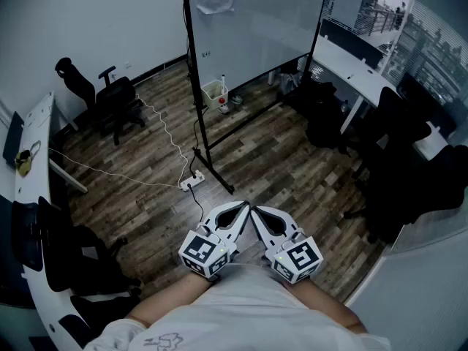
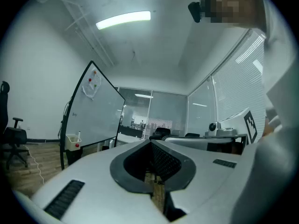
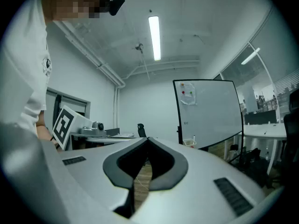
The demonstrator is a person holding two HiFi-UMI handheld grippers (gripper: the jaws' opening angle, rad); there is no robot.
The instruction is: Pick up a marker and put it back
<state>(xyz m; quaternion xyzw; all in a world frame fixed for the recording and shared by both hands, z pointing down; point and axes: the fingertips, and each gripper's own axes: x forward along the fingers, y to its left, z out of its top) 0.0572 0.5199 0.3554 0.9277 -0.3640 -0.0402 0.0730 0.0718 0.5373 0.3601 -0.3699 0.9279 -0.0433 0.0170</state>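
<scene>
Start with the wood floor [image 1: 285, 148] (bare between the operator and the target). Locate the whiteboard [image 1: 256, 20] on its black stand, well ahead of both grippers. Note the office chair [image 1: 117, 101] off to the left, well clear of the direct path.

Find the left gripper [image 1: 245, 205] and right gripper [image 1: 255, 208] held low and close to the body, tips touching each other and aimed toward the board. Judge this a neutral carrying posture, since nothing lies within reach. Read both sets of jaws as fully closed, tip against tip, with nothing gripped; only floor visible through the opening behind the tips in each gripper view.

Locate the small white basket [image 1: 214, 93] at the foot of the board, beside the stand post, presumably to keep writing tools at hand. Hung or standing: cannot tell. Identify the marker [image 1: 223, 81] upright in that basket, untouched.

Treat the pick-up as not yet begun. Close the distance first, then open one set of jaws before reaching into the basket.
</scene>
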